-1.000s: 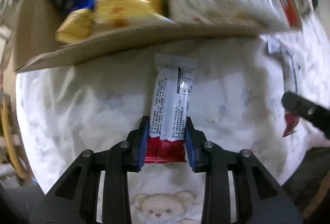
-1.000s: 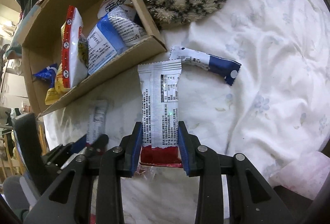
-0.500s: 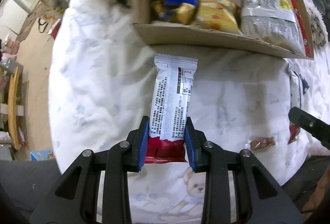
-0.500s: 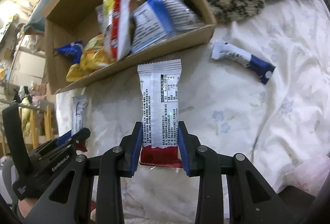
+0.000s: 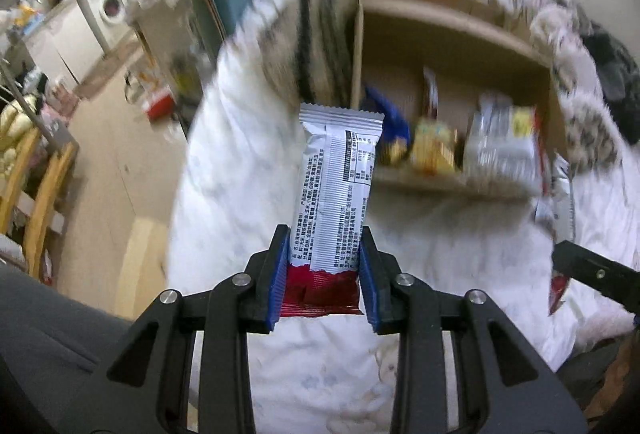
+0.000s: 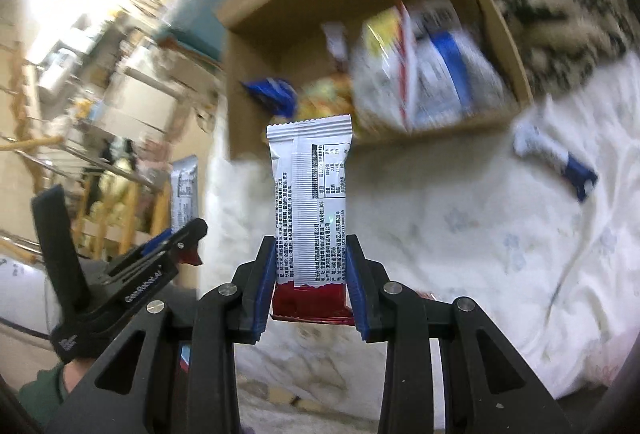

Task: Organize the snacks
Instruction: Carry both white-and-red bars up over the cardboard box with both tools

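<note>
Blue pads of the left gripper [image 5: 324, 276] are narrowed onto a silver-and-red snack bar [image 5: 334, 190], pinching its red end so the wrapper stands toward 12 o'clock. The right gripper [image 6: 311, 284] is likewise clamped on a second silver-and-red bar [image 6: 310, 194], printed back facing the camera. In the right wrist view a cardboard box [image 6: 502, 22] of blurred snack packets sits at 1 o'clock on the white bedsheet [image 6: 460, 254], a blue-and-white packet [image 6: 554, 162] lies loose at 3 o'clock, and the left gripper appears at 9 o'clock.
</note>
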Tool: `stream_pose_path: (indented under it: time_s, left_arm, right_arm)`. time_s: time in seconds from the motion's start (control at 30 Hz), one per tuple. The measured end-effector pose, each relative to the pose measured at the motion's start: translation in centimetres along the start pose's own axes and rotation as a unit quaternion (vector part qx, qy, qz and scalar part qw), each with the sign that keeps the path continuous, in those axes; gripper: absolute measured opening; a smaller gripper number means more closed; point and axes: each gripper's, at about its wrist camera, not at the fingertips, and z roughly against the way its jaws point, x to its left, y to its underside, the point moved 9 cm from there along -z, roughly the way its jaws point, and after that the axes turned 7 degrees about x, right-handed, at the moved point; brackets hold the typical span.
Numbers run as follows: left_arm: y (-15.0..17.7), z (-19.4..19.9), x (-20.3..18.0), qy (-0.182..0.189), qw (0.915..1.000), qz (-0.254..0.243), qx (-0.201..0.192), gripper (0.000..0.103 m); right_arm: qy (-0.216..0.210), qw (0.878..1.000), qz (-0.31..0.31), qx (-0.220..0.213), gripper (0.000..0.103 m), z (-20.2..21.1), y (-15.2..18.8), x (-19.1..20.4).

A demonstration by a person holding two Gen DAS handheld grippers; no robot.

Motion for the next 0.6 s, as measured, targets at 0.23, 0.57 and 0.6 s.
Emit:
stream_pose_path:
  time_s: [0.23,0.57,0.6]
  left_arm:
    - [-4.1,2.9,0.4,0.013,0.999,-0.011,-0.042,0.028]
    - [-7.5,3.9,-3.2,0.035,0.9955,-0.059,-0.066,0.028]
    - [-7.7,3.9,-3.8,0.037,0.9946,-0.069,-0.068,0.028]
  right_arm:
    - [-0.032,0.992,0.017,-0.12,0.035,5.3,-2.7,2.0]
    - [-0.054,0.971,-0.02,-0.231,0.035,11.2,-5.5,0.3]
    - [-0.053,0.97,-0.022,-0.235,0.035,11.4,-5.8,0.0]
